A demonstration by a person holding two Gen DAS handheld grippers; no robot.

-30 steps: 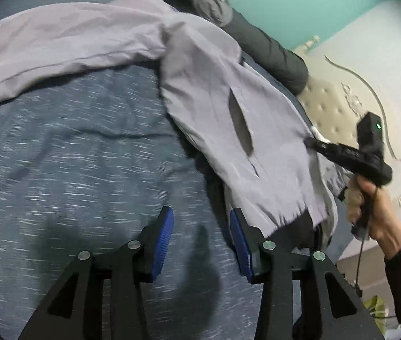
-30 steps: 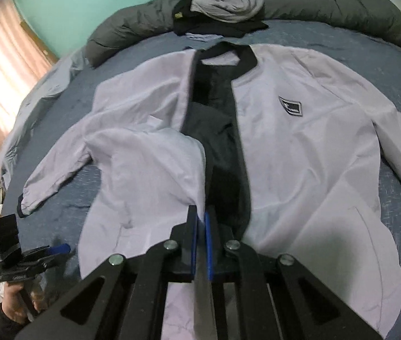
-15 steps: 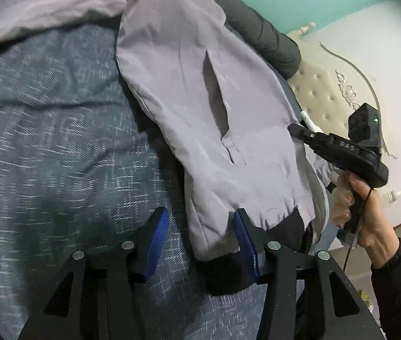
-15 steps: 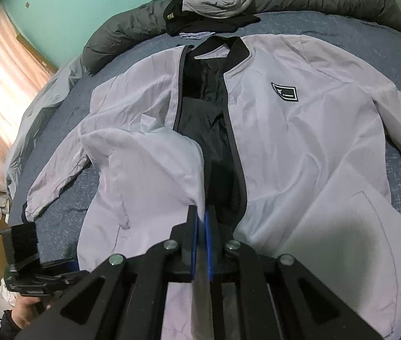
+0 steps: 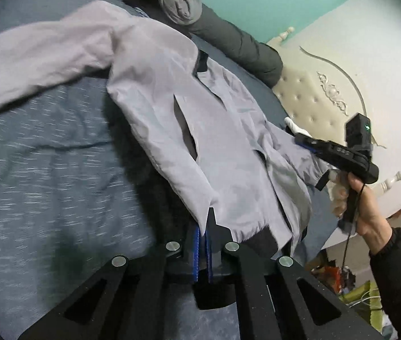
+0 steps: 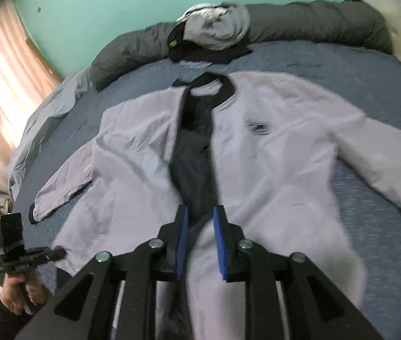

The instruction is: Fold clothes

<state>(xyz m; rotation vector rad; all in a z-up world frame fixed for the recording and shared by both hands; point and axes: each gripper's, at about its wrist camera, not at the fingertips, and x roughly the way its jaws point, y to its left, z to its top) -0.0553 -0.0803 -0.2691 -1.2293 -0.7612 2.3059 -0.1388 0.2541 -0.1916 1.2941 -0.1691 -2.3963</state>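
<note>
1. The left gripper [image 5: 202, 243] is clamped on the hem corner of the light grey jacket [image 5: 189, 130], its blue pads pinching the fabric edge.
2. The right gripper [image 6: 201, 245] has its jaws opening over the lower front; the dark centre strip sits between the pads, which do not press it.
3. The jacket lies open, front up, on the blue bed cover [image 6: 370, 209], collar toward the far grey bolster [image 6: 313, 25], 2 sleeves spread.
4. It looks thin, light and slippery, so it likely sags; seams, hem and cuffs should give the firmest hold.
</note>
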